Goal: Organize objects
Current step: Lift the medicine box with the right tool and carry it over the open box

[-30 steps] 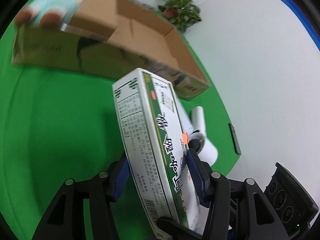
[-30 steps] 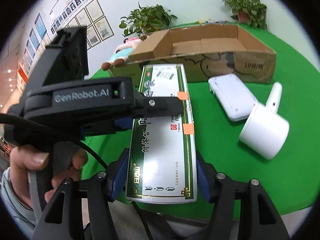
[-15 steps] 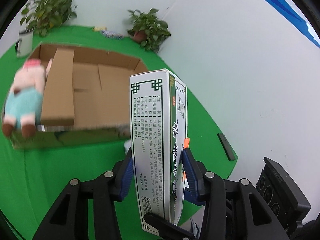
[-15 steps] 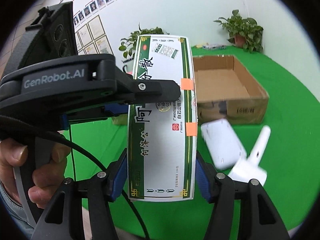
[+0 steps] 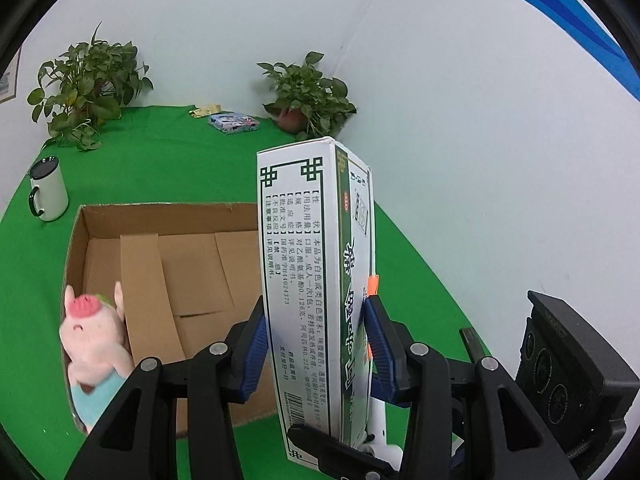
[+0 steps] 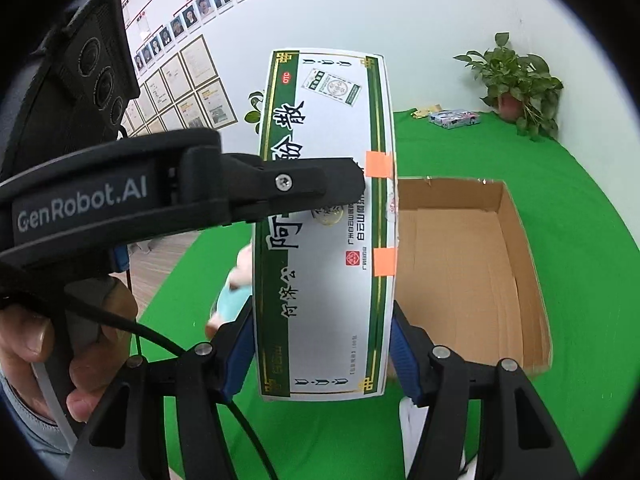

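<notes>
A tall white and green medicine box (image 5: 316, 260) with orange tape tabs is held in the air by both grippers. My left gripper (image 5: 314, 320) is shut on its narrow sides, blue pads pressing. My right gripper (image 6: 322, 332) is shut on the long edges of the same medicine box (image 6: 324, 220). The left gripper's black finger (image 6: 280, 184) lies across the box's printed face. Behind and below the held box stands an open cardboard box (image 5: 160, 216), also in the right wrist view (image 6: 520, 240), with only its flaps on the floor inside.
A pink plush pig (image 5: 94, 332) leans on the cardboard box's near left wall. A white mug (image 5: 48, 190), two potted plants (image 5: 86, 88) (image 5: 308, 100) and a small packet (image 5: 234, 123) sit on the green table. A white device (image 5: 378, 420) lies below the grippers. A hand (image 6: 40, 328) holds the left gripper.
Both grippers have risen with the medicine box, which went from lying near the table to standing high. The cardboard box's inside has come into view beneath and behind it.
</notes>
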